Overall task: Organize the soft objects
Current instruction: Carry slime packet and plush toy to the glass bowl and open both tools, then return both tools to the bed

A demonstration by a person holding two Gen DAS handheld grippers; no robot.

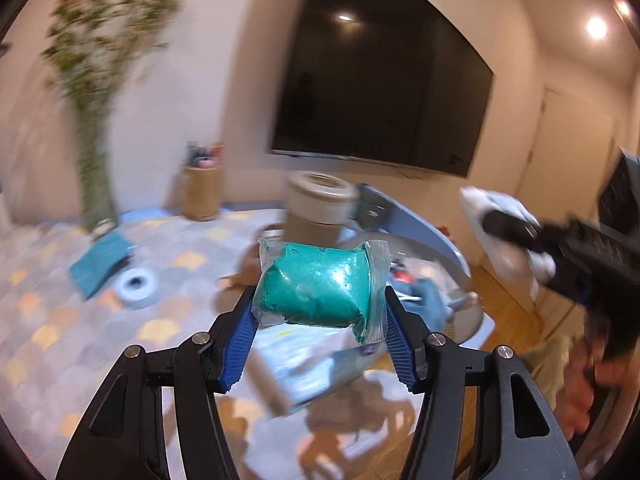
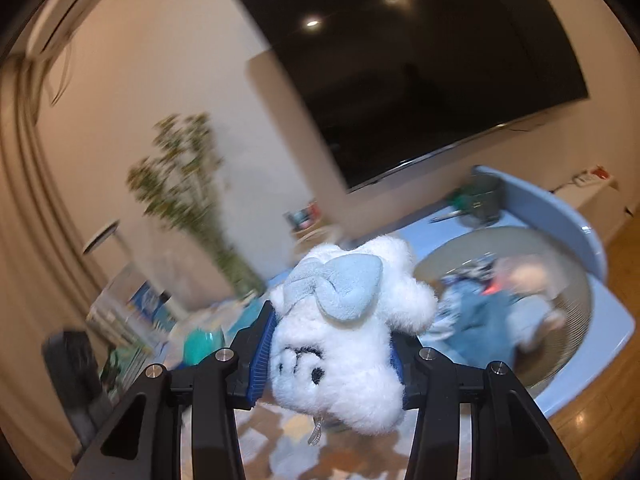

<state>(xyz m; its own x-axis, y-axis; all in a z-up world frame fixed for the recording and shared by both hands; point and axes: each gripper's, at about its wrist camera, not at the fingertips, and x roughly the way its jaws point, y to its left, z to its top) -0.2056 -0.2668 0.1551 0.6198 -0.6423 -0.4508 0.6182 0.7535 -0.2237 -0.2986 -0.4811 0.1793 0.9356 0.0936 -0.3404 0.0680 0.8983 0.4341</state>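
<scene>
I am mid-carry, my left tool (image 1: 320, 312) clenched on the bagged teal putty (image 1: 318, 286) and my right tool (image 2: 332, 344) gripping the white plush (image 2: 344, 320), both aloft; next, I judge, lowering them into the blue basin (image 2: 560, 216) at right.

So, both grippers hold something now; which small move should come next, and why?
Probably carry the white plush toy, clamped in the right gripper, over the round basin and release it: soft items already lie there. The left gripper holds the teal packet.
</scene>
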